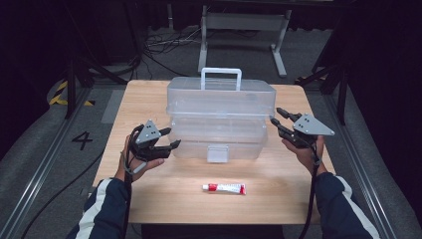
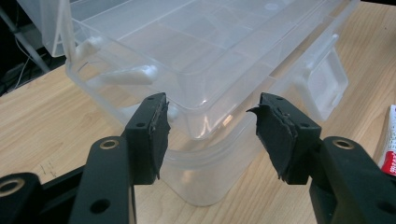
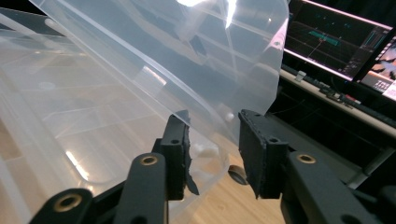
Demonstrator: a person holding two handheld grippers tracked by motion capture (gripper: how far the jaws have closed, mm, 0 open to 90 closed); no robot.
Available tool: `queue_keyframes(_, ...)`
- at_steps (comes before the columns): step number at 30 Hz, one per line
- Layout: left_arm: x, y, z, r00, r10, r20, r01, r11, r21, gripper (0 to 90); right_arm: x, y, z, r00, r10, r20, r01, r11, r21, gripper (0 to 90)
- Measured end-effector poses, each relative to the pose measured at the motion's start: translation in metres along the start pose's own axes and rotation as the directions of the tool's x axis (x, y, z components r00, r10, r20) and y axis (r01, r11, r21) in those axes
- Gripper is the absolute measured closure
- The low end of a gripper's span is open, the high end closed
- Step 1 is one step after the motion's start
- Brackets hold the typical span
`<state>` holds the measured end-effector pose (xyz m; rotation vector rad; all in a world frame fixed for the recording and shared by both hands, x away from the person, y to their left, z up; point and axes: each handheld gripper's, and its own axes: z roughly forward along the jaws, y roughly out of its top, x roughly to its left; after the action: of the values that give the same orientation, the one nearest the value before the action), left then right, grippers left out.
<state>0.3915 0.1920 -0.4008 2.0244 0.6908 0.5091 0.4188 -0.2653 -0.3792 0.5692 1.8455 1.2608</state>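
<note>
Two open grippers, left gripper [image 1: 167,138] and right gripper [image 1: 276,117], flanking clear box [image 1: 219,107].

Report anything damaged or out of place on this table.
The black pads on the left gripper are torn and ragged at the edges. The clear plastic box has its lid raised; the tube lies outside.
</note>
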Motion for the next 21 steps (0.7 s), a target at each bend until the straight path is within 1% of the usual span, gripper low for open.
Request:
queue_keyframes(2,-0.001,0.0,0.001,1.0,0.004,0.006,-0.004,1.0,0.006,44.5,0.002,0.003,0.001,0.9998,-0.015,0.012,0.015,1.0,-0.009,69.0)
queue_keyframes(3,-0.001,0.0,0.001,1.0,0.005,0.005,-0.005,1.0,0.007,44.5,0.002,0.004,0.002,0.9997,-0.018,0.014,0.019,1.0,-0.017,69.5)
queue_keyframes(7,-0.001,-0.001,0.002,0.9999,0.01,0.011,-0.01,0.9999,0.009,44.5,0.001,0.01,0.005,0.9993,-0.021,0.033,0.021,1.0,-0.017,70.2)
queue_keyframes(9,-0.002,-0.001,0.002,0.9999,0.012,0.011,-0.012,0.9998,0.013,44.4,0.0,0.011,0.005,0.9993,-0.018,0.034,0.018,1.0,-0.017,70.3)
queue_keyframes(12,-0.002,-0.002,0.003,0.9997,0.015,0.017,-0.015,0.9997,0.017,43.9,-0.003,0.013,0.008,0.9991,0.002,0.043,-0.001,1.0,-0.03,70.9)
queue_keyframes(13,-0.002,-0.002,0.004,0.9996,0.019,0.022,-0.019,0.9996,0.019,43.9,-0.003,0.014,0.009,0.9987,-0.006,0.05,0.007,0.999,-0.032,70.8)
queue_keyframes(15,-0.004,-0.002,0.005,0.9994,0.031,0.014,-0.031,0.9994,0.017,44.3,-0.004,0.016,0.011,0.9984,0.012,0.056,-0.01,0.999,-0.036,70.6)
queue_keyframes(18,-0.003,-0.002,0.003,0.9993,0.031,0.022,-0.031,0.9995,0.008,48.0,-0.007,0.02,0.015,0.9972,0.024,0.071,-0.022,0.999,-0.034,70.6)
queue_keyframes(21,-0.003,-0.003,0.002,0.9994,0.025,0.024,-0.025,0.9997,-0.002,47.1,-0.008,0.022,0.017,0.9964,0.03,0.079,-0.027,0.999,-0.033,70.9)
